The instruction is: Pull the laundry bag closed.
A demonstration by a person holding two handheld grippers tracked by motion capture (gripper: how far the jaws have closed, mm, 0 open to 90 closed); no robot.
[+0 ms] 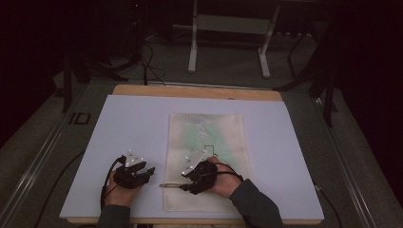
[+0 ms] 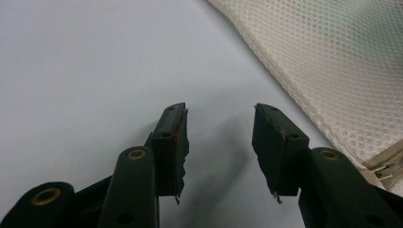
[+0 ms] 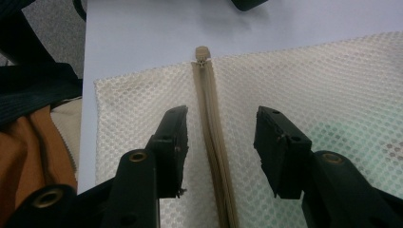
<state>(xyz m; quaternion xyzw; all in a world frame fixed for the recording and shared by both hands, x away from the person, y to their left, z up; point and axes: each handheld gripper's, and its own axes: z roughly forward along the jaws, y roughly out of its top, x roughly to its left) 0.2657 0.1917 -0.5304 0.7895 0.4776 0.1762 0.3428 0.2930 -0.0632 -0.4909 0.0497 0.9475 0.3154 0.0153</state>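
From the high view, a cream mesh bag (image 1: 205, 156) lies flat on the pale surface (image 1: 133, 123), its near edge close to the surface's front edge. The left tool (image 1: 142, 170) rests on bare surface just left of the bag, and the right tool (image 1: 187, 183) sits over the bag's near end.

In the left gripper view, the jaws stand apart over bare surface, the bag's edge (image 2: 294, 95) slanting at right.

In the right gripper view, the jaws stand apart astride the closed zipper (image 3: 211, 123), which ends at the bag's edge.

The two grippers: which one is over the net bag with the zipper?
The right gripper: its open jaws straddle the zipper of the mesh bag. The left gripper, also open, sits over the bare white board beside the bag.
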